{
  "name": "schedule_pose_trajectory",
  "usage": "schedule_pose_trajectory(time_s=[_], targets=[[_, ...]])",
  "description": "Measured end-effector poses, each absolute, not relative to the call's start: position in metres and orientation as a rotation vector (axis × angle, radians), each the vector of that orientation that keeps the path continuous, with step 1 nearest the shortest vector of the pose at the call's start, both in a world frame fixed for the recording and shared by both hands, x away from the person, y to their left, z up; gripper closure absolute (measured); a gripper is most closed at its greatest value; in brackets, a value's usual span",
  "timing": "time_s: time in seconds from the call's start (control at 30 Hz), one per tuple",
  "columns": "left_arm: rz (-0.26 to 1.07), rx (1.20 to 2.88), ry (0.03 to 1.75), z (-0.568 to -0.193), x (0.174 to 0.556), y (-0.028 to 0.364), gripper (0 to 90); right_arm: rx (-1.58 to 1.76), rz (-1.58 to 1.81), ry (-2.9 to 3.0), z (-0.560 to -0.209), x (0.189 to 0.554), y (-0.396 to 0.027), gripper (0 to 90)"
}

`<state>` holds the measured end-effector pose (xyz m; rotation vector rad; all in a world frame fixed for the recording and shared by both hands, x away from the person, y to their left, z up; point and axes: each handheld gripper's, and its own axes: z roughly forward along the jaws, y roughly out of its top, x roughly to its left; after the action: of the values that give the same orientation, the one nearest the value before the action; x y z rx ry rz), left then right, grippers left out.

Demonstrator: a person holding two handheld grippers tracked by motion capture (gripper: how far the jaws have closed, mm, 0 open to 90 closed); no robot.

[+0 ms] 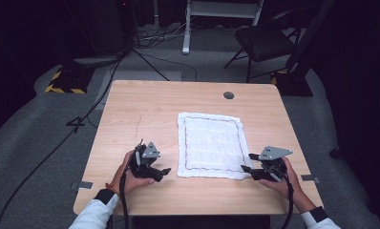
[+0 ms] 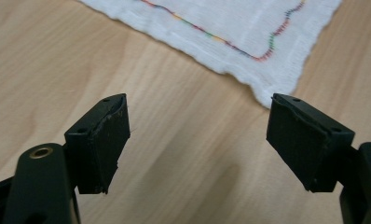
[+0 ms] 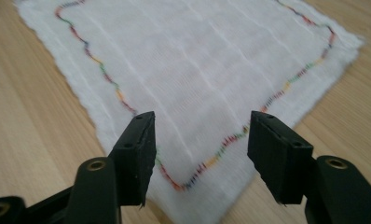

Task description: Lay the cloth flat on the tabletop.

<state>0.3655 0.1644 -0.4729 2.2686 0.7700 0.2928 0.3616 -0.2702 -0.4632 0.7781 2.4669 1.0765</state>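
A white cloth (image 1: 211,145) with a multicoloured stitched border lies flat at the centre of the wooden bench (image 1: 145,102). The left gripper (image 1: 163,171) waits at its 8 o'clock corner, the right gripper (image 1: 248,162) at 4 o'clock, both with jaws apart and empty. A good pinch takes each near corner just inside the stitching.

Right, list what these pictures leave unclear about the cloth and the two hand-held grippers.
- White cloth: its far edge is cut off by the top of the left gripper view and the right gripper view.
- Stitched border: blurred near the jaws in the right gripper view.
- Left hand-held gripper and right hand-held gripper: jaw pads too small in the high view.
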Motion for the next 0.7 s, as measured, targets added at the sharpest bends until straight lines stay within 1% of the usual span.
schedule_pose_trajectory(time_s=[0.23, 0.43, 0.53, 0.63, 0.7], targets=[[0.327, 2.233, 0.814, -0.472, 0.385, 0.167, 22.2, 0.674, 1.099, 2.515, -0.466, 0.361, -0.235, 46.8], [0.357, 2.225, 0.817, -0.472, 0.406, 0.159, 21.8, 0.553, 1.135, 2.561, -0.469, 0.361, -0.194, 46.5], [0.341, 2.214, 0.824, -0.471, 0.416, 0.156, 21.0, 0.498, 1.142, 2.578, -0.469, 0.361, -0.173, 46.6], [0.408, 2.219, 0.808, -0.471, 0.421, 0.149, 22.3, 0.459, 1.156, 2.591, -0.47, 0.361, -0.153, 47.4], [0.368, 2.239, 0.812, -0.471, 0.427, 0.144, 21.0, 0.436, 1.17, 2.613, -0.471, 0.361, -0.14, 47.6]])
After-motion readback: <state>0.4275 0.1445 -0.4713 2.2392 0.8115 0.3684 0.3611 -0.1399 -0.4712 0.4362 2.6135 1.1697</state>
